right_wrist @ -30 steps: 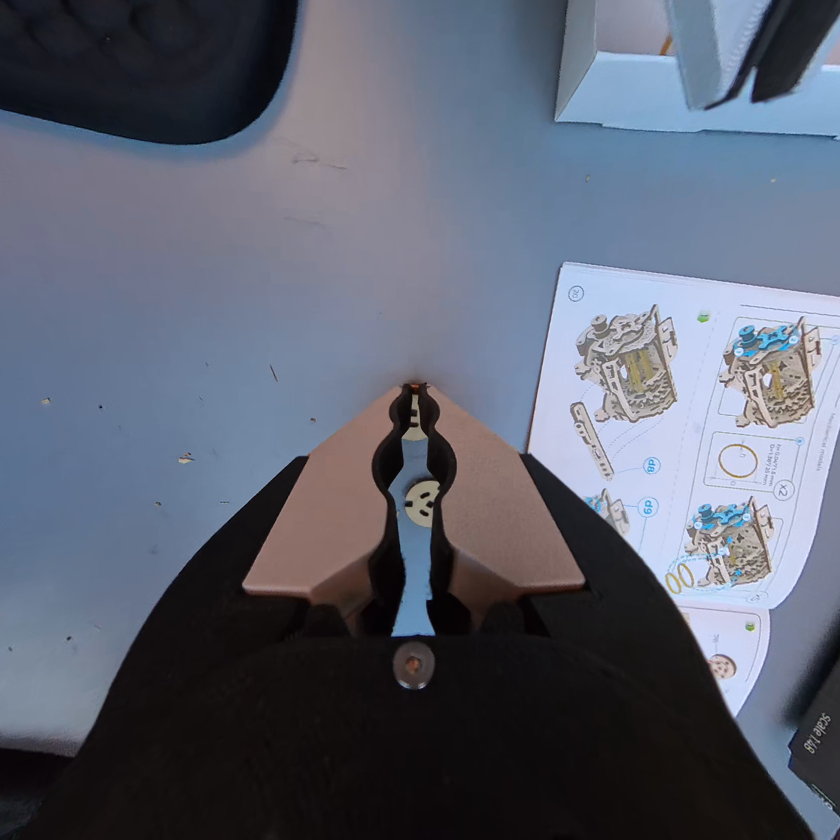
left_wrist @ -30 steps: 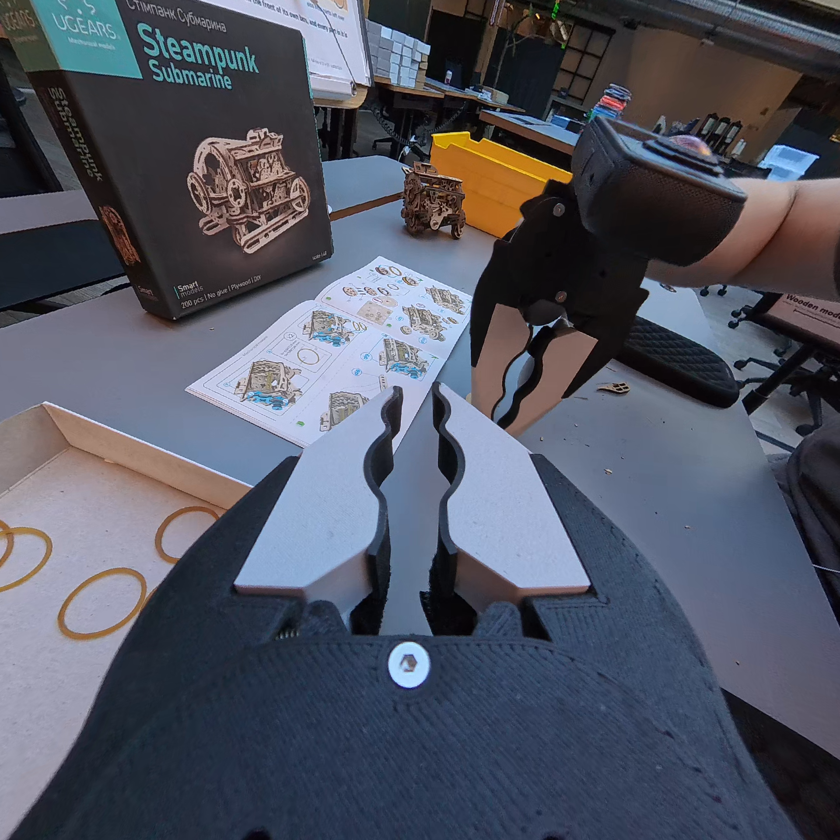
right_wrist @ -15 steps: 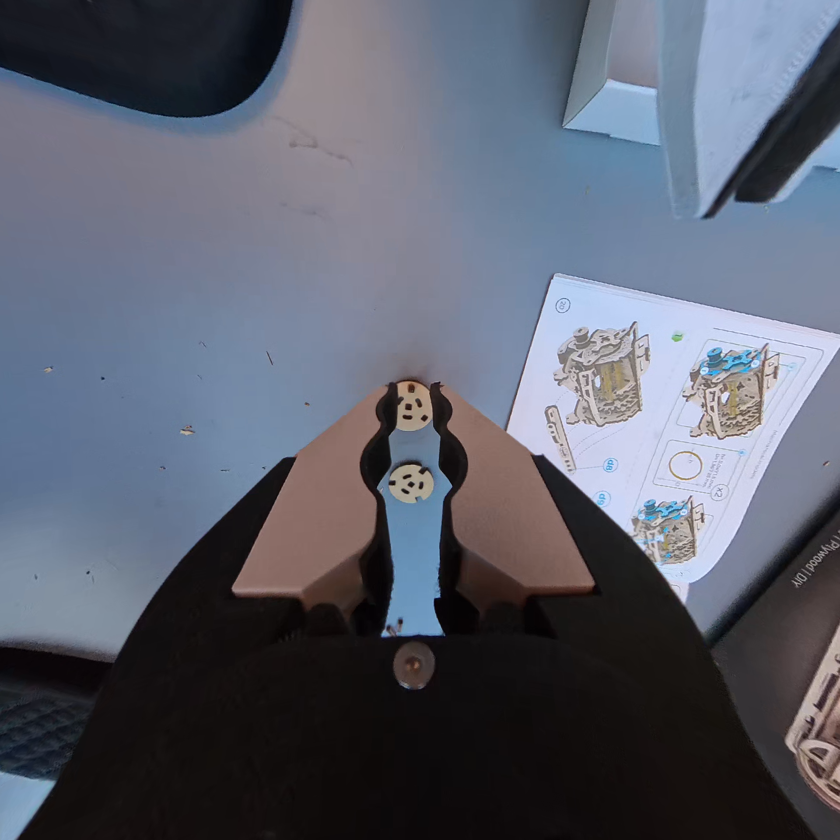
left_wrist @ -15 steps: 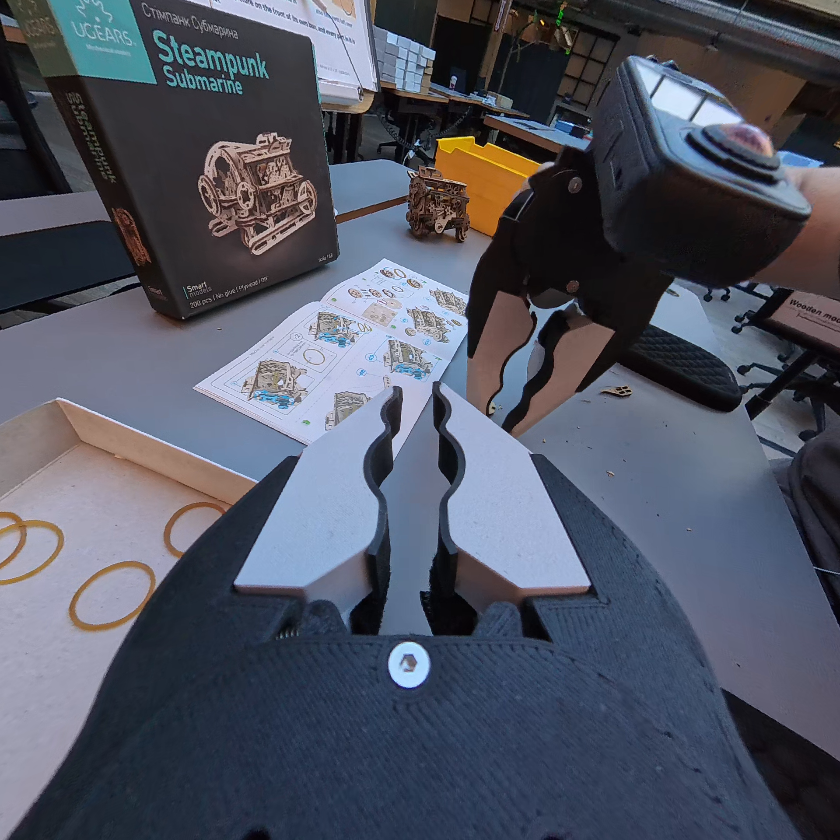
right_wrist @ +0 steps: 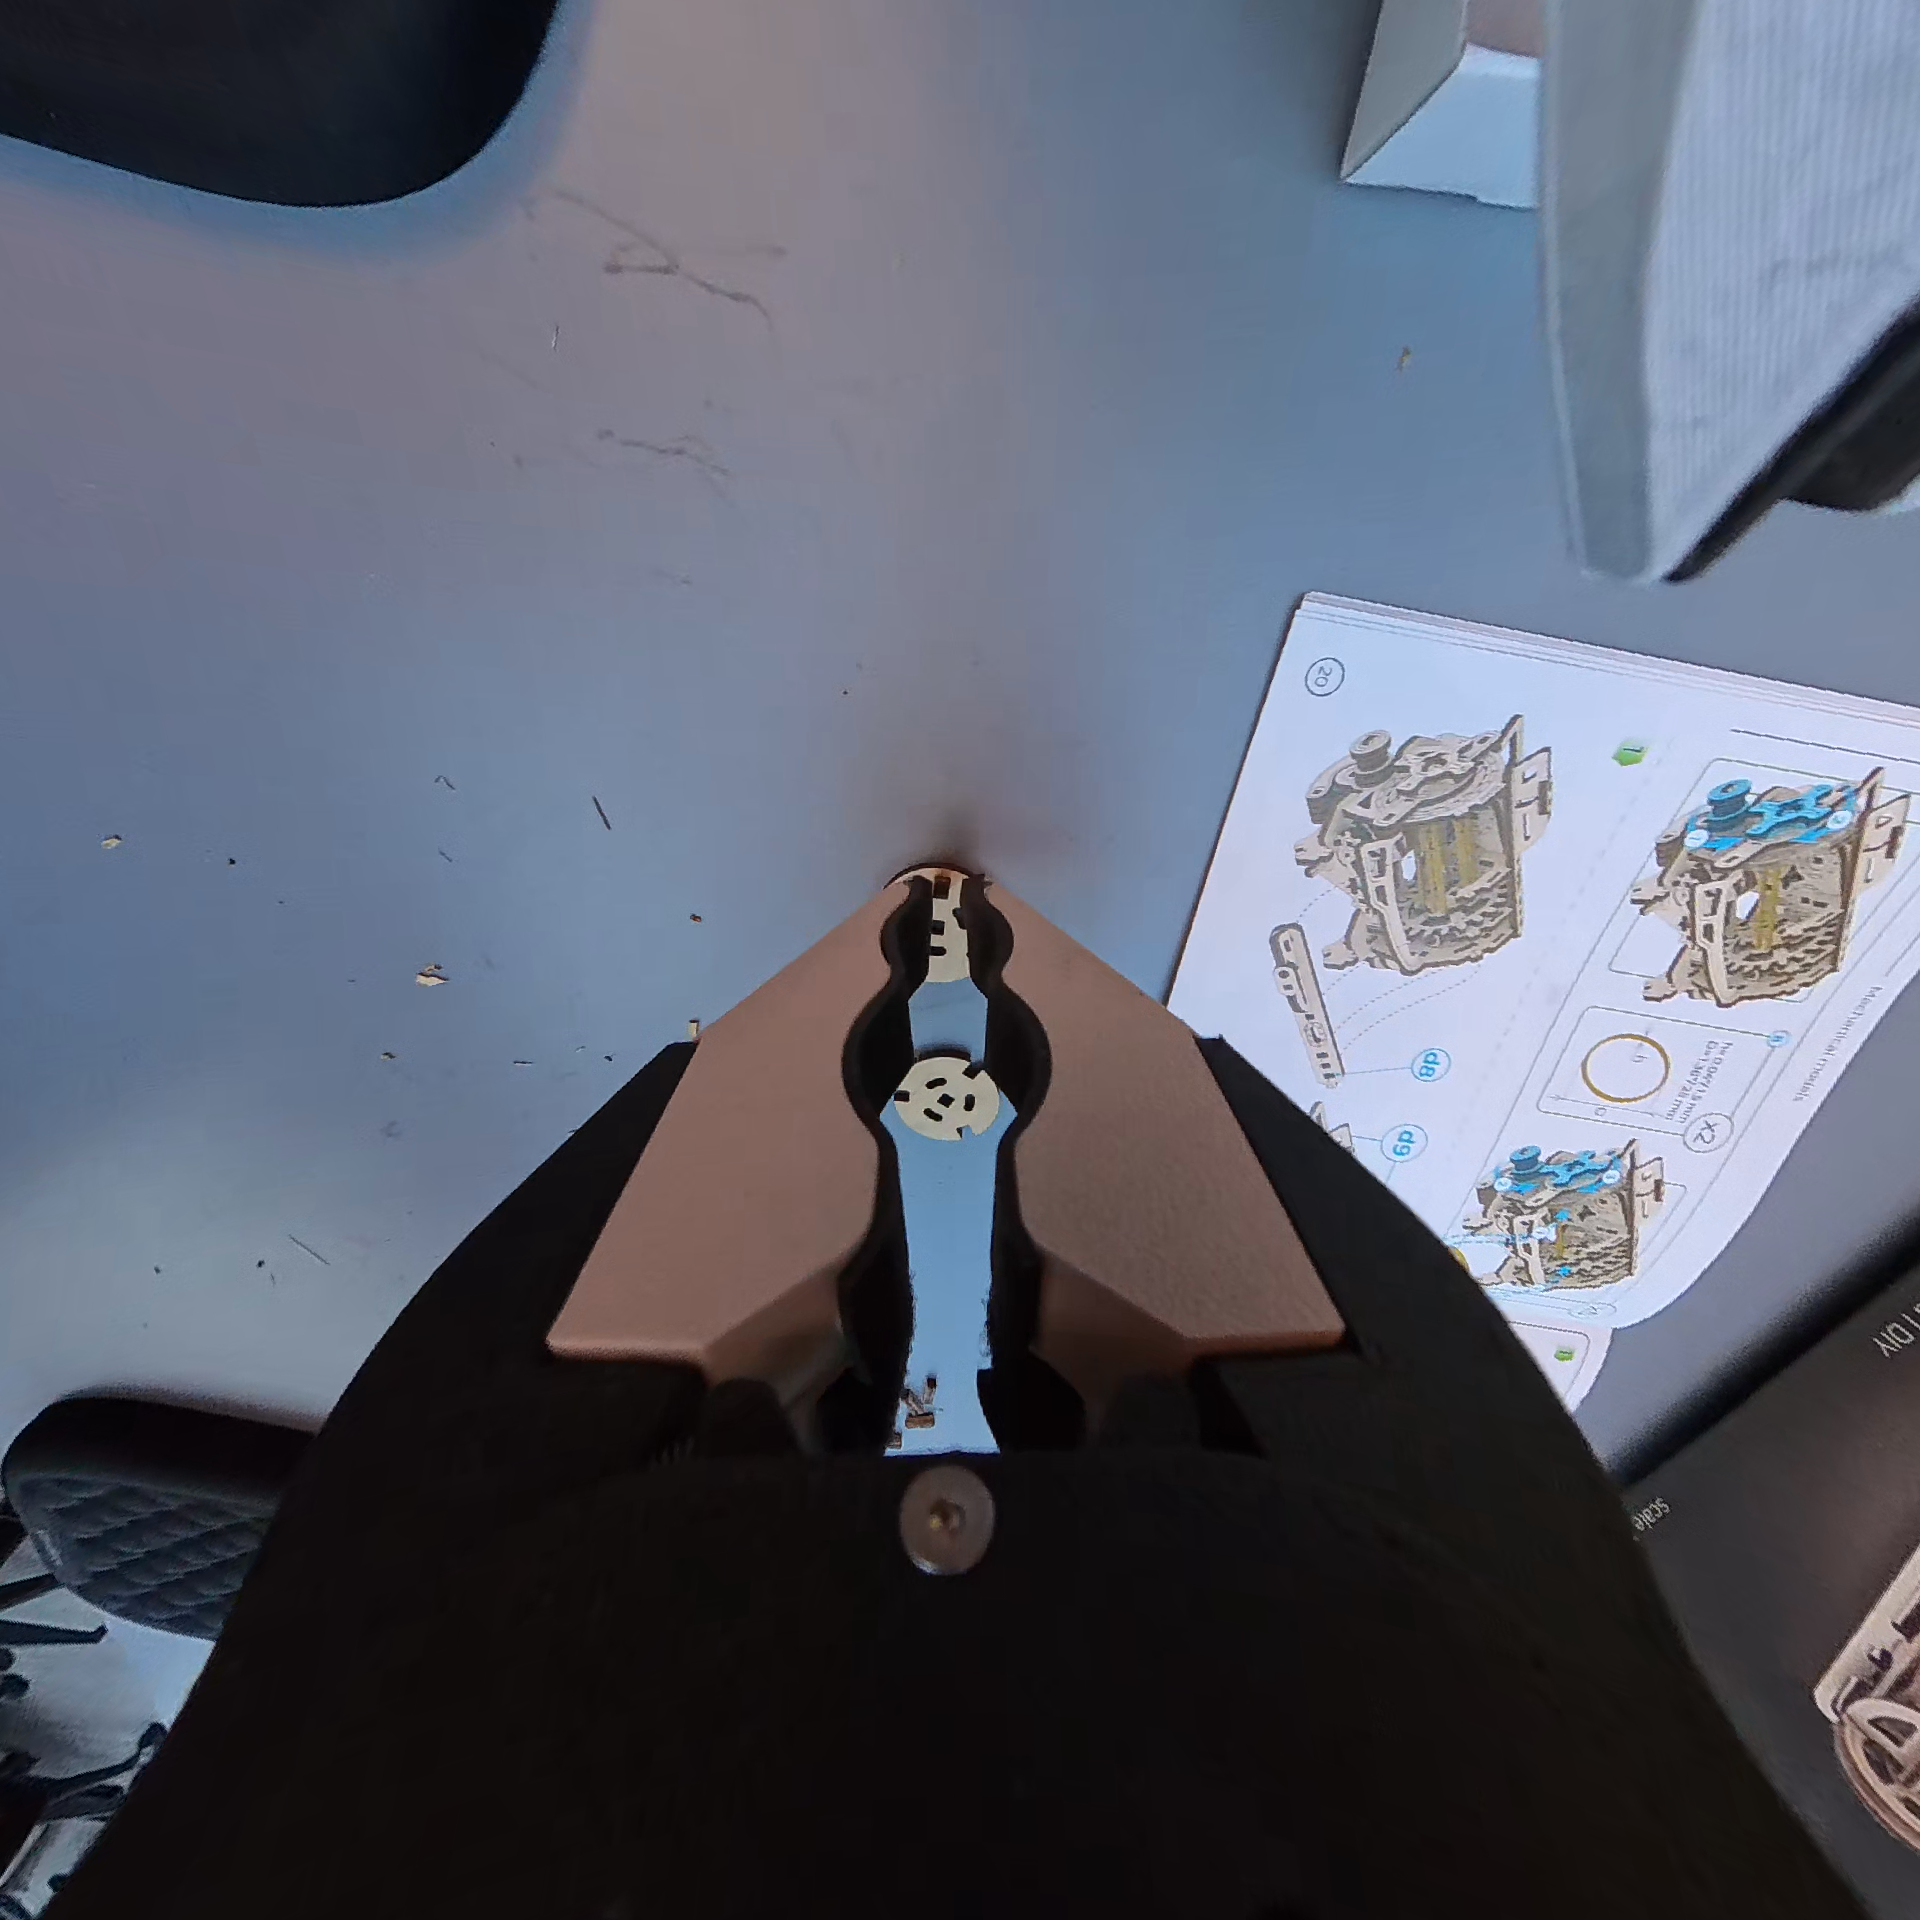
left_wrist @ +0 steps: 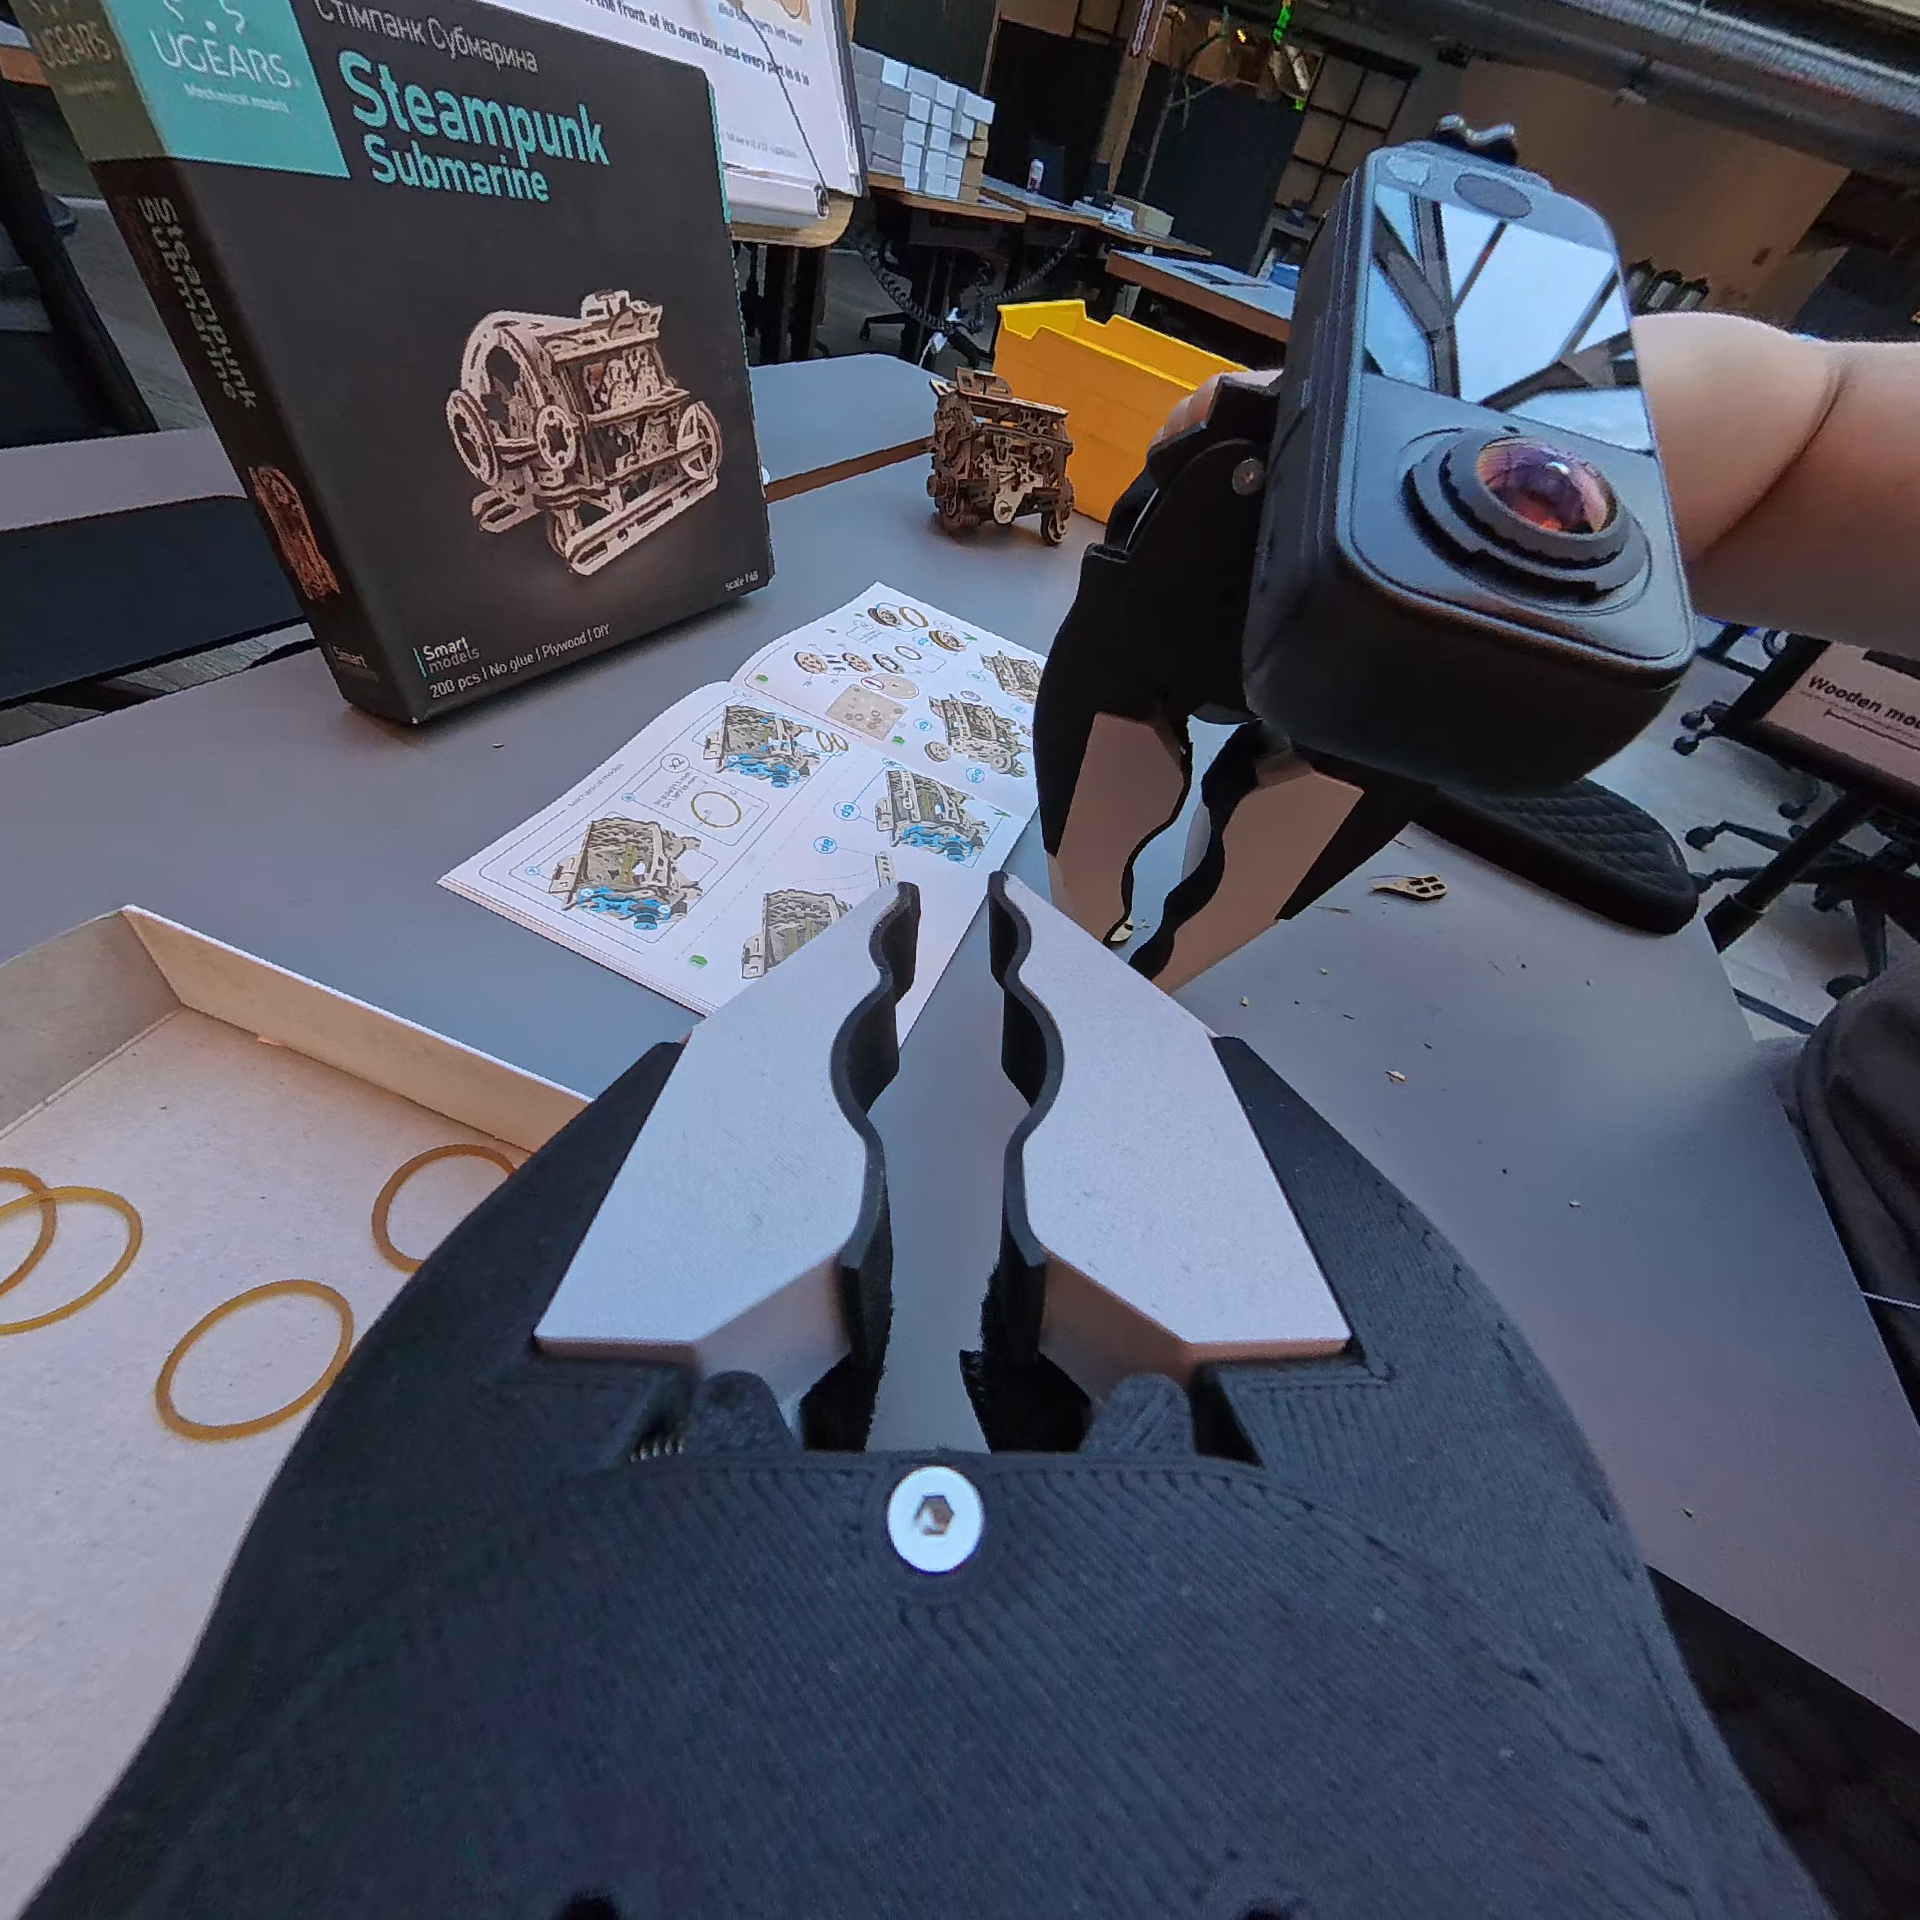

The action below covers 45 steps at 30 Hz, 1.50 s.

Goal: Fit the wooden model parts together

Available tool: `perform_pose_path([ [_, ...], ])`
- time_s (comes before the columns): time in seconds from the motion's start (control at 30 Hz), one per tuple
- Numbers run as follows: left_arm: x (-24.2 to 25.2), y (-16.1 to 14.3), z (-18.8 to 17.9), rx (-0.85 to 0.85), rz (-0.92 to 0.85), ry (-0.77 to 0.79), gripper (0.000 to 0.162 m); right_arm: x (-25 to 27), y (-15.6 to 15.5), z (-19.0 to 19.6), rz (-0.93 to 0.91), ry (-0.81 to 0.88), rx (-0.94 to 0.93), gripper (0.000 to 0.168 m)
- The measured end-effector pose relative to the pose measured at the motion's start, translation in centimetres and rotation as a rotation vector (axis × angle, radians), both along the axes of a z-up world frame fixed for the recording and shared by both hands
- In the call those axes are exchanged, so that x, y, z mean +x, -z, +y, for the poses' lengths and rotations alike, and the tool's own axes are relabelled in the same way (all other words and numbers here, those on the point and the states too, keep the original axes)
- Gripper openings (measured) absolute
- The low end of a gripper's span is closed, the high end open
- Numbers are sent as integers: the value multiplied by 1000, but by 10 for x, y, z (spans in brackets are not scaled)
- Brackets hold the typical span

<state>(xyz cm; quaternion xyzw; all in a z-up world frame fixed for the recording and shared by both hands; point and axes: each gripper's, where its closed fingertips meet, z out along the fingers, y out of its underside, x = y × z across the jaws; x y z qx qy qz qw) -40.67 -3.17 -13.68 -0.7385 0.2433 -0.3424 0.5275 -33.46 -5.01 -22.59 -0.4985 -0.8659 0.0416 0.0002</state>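
My right gripper (right_wrist: 943, 883) points down at the grey table, its brown fingers closed on the edges of a small pale wooden disc (right_wrist: 943, 951) at their tips. A second slotted disc (right_wrist: 940, 1101) lies on the table between the fingers, nearer the palm. In the left wrist view the right gripper (left_wrist: 1138, 951) stands just beyond my left gripper (left_wrist: 951, 904), which is open a little and empty above the table. A built wooden model (left_wrist: 1003, 462) stands far back.
An open instruction booklet (left_wrist: 790, 790) lies ahead, with a dark kit box (left_wrist: 447, 343) behind it. A cardboard tray (left_wrist: 343, 1013) with rubber bands (left_wrist: 255, 1361) sits at the left. A yellow bin (left_wrist: 1101, 364), a black pad (left_wrist: 1558, 842) and a small wooden scrap (left_wrist: 1413, 885) are at the right.
The right gripper's fingers opened, showing two discs, then narrowed onto the disc at their tips. Its body tilted so its camera faces the left view. The left gripper barely moved.
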Motion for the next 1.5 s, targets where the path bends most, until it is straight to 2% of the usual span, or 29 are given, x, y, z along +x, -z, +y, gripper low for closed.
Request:
perform_pose_path([
  [0.27,0,1,0,-4,2,2,12,0,1,3,48,-21,19,1],
  [0.63,2,4,1,-12,5,5,12,6,1,5,228,73,-105,1],
  [1.1,1,6,2,-18,9,0,12,5,2,5,-55,-100,131,1],
  [1.5,1,5,1,-14,6,1,12,6,2,4,-35,-77,85,1],
])
